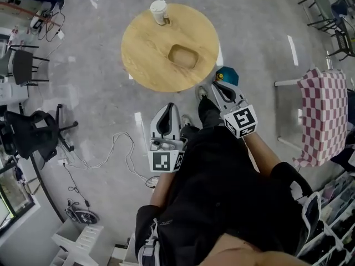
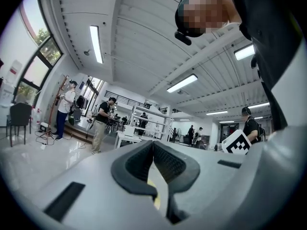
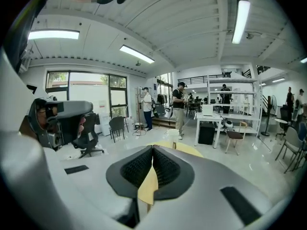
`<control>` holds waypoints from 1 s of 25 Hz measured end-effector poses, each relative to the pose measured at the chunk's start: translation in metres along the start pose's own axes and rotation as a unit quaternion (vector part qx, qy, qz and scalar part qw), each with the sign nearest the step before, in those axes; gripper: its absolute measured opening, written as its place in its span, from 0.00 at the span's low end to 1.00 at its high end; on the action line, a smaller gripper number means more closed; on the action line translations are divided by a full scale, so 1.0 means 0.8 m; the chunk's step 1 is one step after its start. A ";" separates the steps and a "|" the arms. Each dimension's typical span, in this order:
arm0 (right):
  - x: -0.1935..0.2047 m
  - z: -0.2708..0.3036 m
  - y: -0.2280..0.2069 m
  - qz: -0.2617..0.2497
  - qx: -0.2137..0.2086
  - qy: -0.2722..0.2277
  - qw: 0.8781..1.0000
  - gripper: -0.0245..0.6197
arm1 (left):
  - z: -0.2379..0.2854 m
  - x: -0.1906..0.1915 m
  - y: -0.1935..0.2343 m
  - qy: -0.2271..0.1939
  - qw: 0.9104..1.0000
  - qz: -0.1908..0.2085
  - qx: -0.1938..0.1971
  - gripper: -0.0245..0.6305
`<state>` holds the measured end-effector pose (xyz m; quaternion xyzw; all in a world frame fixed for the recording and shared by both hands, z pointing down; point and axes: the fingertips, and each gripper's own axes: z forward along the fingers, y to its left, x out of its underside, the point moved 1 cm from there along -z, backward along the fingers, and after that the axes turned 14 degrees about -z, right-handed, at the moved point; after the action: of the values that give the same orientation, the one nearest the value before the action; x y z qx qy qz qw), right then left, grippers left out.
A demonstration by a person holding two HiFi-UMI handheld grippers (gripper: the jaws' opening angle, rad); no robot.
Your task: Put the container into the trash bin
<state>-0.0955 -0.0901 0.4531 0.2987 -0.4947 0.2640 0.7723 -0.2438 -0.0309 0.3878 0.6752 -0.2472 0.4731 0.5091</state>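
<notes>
Over on the left a black office chair stands on the grey floor, and a white cable loops across the floor beside it. Next comes the left gripper, held out low in front of the person and short of the table; its jaws are clenched tip to tip with nothing between them, which its own view shows plainly. Ahead of it is the round wooden table, with a white cup upright near its far edge. The container, a shallow brown tray, lies on the tabletop right of the middle, well apart from the cup and touched by neither gripper. The right gripper points toward the table's near right edge, its jaws pressed together and empty too. Just beyond it a teal object sits by the table's rim; I can't tell what it is. Furthest right hangs a red-and-white checked cloth.
</notes>
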 end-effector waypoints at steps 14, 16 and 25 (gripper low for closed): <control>0.095 0.147 -0.045 -0.209 -0.204 0.126 0.948 0.09 | 0.127 0.005 0.044 0.004 0.998 -0.005 -0.068 0.05; 0.118 0.165 -0.043 -0.244 -0.234 0.144 0.930 0.09 | 0.139 0.008 0.051 0.006 0.997 -0.007 -0.076 0.05; 0.229 0.211 -0.032 -0.457 -0.335 0.208 0.797 0.09 | 0.160 0.019 0.071 0.014 0.993 -0.014 -0.113 0.05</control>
<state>-0.1117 -0.2091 0.6726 0.1503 -0.1854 -0.2457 0.9395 -0.2339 -0.1672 0.4224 0.6099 -0.2824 0.4443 0.5923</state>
